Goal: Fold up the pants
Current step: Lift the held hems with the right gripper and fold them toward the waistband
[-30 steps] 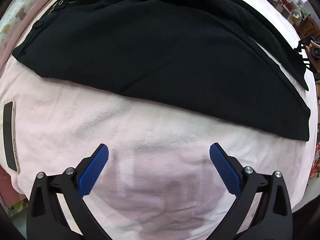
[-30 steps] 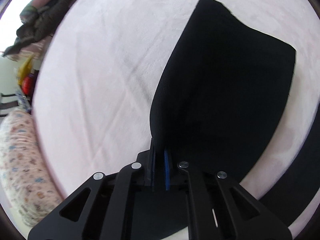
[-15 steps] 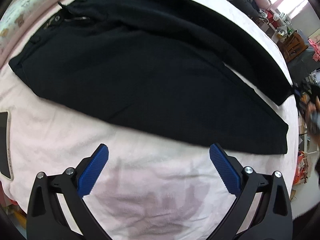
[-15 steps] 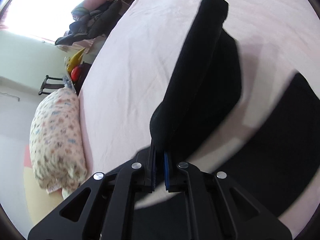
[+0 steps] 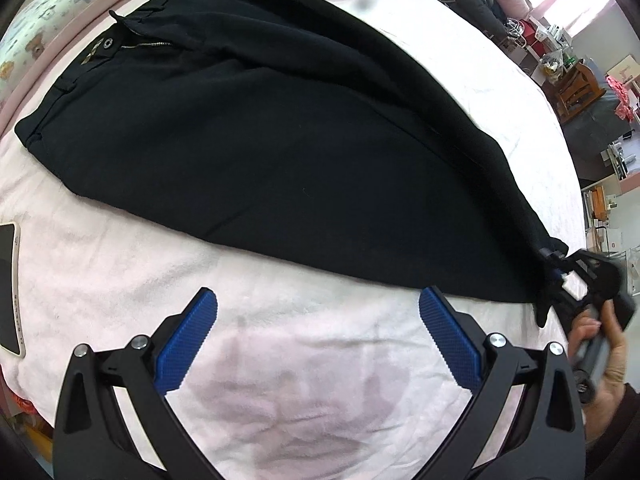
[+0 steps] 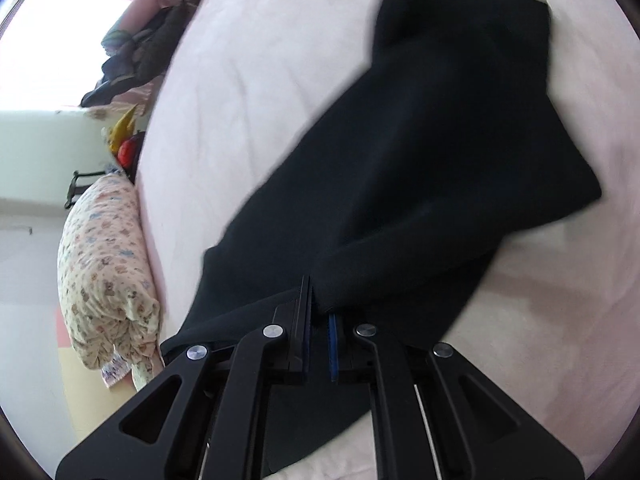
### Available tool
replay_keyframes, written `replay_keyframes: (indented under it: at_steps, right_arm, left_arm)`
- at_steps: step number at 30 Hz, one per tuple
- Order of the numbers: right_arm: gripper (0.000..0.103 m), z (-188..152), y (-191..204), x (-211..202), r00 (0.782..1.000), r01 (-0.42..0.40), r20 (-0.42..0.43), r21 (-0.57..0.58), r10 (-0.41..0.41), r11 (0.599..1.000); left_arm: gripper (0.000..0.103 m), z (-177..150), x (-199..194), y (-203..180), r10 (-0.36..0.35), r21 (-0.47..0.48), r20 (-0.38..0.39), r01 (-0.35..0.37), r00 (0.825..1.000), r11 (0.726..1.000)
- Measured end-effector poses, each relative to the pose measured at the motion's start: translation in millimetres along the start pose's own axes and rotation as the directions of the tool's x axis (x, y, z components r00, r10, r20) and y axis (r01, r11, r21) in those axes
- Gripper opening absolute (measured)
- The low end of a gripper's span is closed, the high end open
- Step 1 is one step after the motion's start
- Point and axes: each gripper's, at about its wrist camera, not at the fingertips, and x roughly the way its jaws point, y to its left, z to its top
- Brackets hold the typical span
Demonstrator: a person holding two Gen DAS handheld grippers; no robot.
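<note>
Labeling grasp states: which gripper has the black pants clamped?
The right gripper: shut on a leg hem of the black fabric pants. The left gripper is open over the pink blanket.

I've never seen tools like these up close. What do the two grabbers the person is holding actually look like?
Each hand-held gripper is matte black, with angular arms that have cut-out slots and silver round bolts. The left hand-held gripper has two fingers tipped with ridged blue pads. The right hand-held gripper matches it, its blue pads seen edge-on. No cables show.
</note>
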Motion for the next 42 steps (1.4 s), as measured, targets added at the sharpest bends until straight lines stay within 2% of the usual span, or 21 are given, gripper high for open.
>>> replay_keyframes:
  at_steps: [4,5,6,7,8,12,15,16,18,19,22,23,24,25,28,30,37,39,40,41,42]
  right_arm:
    - [0.008,4.6,-12.0,12.5,0.998,0.028,-0.059,0.031,-0.026,0.999]
    - [0.011,5.8,-11.3,7.7,0.998,0.026,-0.064,0.039,-0.024,0.999]
    - [0.017,6.3,-10.6,2.5,0.998,0.026,-0.065,0.036,-0.023,0.999]
    - [0.031,5.2,-9.2,-4.2,0.997,0.035,-0.064,0.028,-0.034,0.999]
    - [0.040,2.6,-8.1,-14.4,0.997,0.052,-0.053,0.017,-0.051,0.999]
    - [0.042,-19.6,-2.2,-45.4,0.998,0.044,-0.035,0.025,-0.043,0.999]
    - [0.042,-46.6,35.1,-27.0,0.991,-0.044,-0.125,-0.006,0.043,0.999]
    - [0.042,-55.3,50.8,-13.7,0.982,-0.089,-0.168,0.002,0.088,0.996]
    - [0.042,-75.0,90.8,25.1,0.943,-0.192,-0.263,0.069,0.203,0.979]
    - [0.042,-86.5,116.1,50.7,0.913,-0.242,-0.308,0.118,0.267,0.963]
    - [0.043,-110.7,164.0,104.6,0.842,-0.296,-0.392,0.240,0.371,0.925]
    - [0.049,-122.9,186.2,130.4,0.816,-0.298,-0.417,0.290,0.400,0.910]
    - [0.050,-129.6,198.9,145.0,0.811,-0.292,-0.423,0.307,0.405,0.906]
    - [0.050,-134.4,208.9,156.6,0.810,-0.288,-0.425,0.311,0.404,0.906]
    - [0.050,-147.5,238.3,197.4,0.844,-0.234,-0.411,0.297,0.345,0.926]
    - [0.050,-153.2,246.4,216.2,0.855,-0.193,-0.414,0.308,0.314,0.932]
    - [0.049,-150.9,253.1,243.0,0.929,-0.075,-0.339,0.229,0.152,0.971]
    - [0.049,-147.6,251.9,245.4,0.934,-0.069,-0.328,0.222,0.141,0.973]
    - [0.047,-147.3,254.4,247.6,0.935,-0.067,-0.327,0.211,0.135,0.975]
    - [0.032,-146.3,256.4,246.8,0.940,-0.071,-0.316,0.188,0.128,0.980]
    - [0.023,-145.1,257.7,244.8,0.946,-0.072,-0.302,0.166,0.121,0.983]
  left_arm:
    - [0.101,-1.1,-0.8,6.2,-0.005,-0.005,-0.014,0.005,1.000,1.000]
    - [0.101,-1.2,-1.4,8.1,-0.006,-0.005,-0.013,0.006,1.000,1.000]
    - [0.101,-2.0,-2.1,10.5,-0.009,-0.004,-0.011,0.009,1.000,1.000]
    - [0.101,-2.2,-3.0,13.5,-0.010,-0.004,-0.006,0.010,1.000,1.000]
    - [0.101,-1.9,-3.5,16.8,-0.007,-0.006,-0.002,0.007,1.000,1.000]
    - [0.101,3.6,-3.5,33.6,-0.003,-0.039,-0.008,0.003,1.000,0.999]
    - [0.101,9.1,-1.2,47.8,-0.020,-0.069,-0.033,0.018,0.999,0.997]
    - [0.101,11.5,-1.6,54.0,-0.019,-0.074,-0.035,0.017,0.999,0.997]
    - [0.101,14.1,-6.6,63.4,-0.014,-0.071,-0.008,0.013,1.000,0.997]
    - [0.101,15.2,-11.5,70.4,-0.002,-0.068,0.022,0.004,1.000,0.998]
    - [0.101,17.7,-23.4,90.8,0.013,-0.059,0.076,-0.009,0.997,0.998]
    - [0.101,18.4,-26.0,97.3,0.016,-0.057,0.076,-0.012,0.997,0.998]
    - [0.101,19.2,-27.4,104.0,0.019,-0.057,0.071,-0.015,0.997,0.998]
    - [0.101,20.3,-29.0,112.9,0.024,-0.062,0.068,-0.020,0.997,0.998]
    - [0.101,20.7,-37.5,135.1,0.036,-0.081,0.095,-0.028,0.995,0.996]
    - [0.101,23.1,-41.1,149.1,0.042,-0.095,0.107,-0.032,0.993,0.995]
    - [0.101,30.6,-45.2,184.1,0.050,-0.120,0.097,-0.038,0.994,0.992]
    - [0.101,32.8,-48.7,188.4,0.043,-0.126,0.120,-0.028,0.992,0.992]
    - [0.101,34.7,-50.8,190.8,0.042,-0.134,0.134,-0.024,0.990,0.991]
    - [0.101,36.6,-52.1,193.6,0.039,-0.144,0.142,-0.018,0.989,0.989]
    - [0.101,38.3,-52.5,195.9,0.033,-0.155,0.144,-0.010,0.989,0.988]
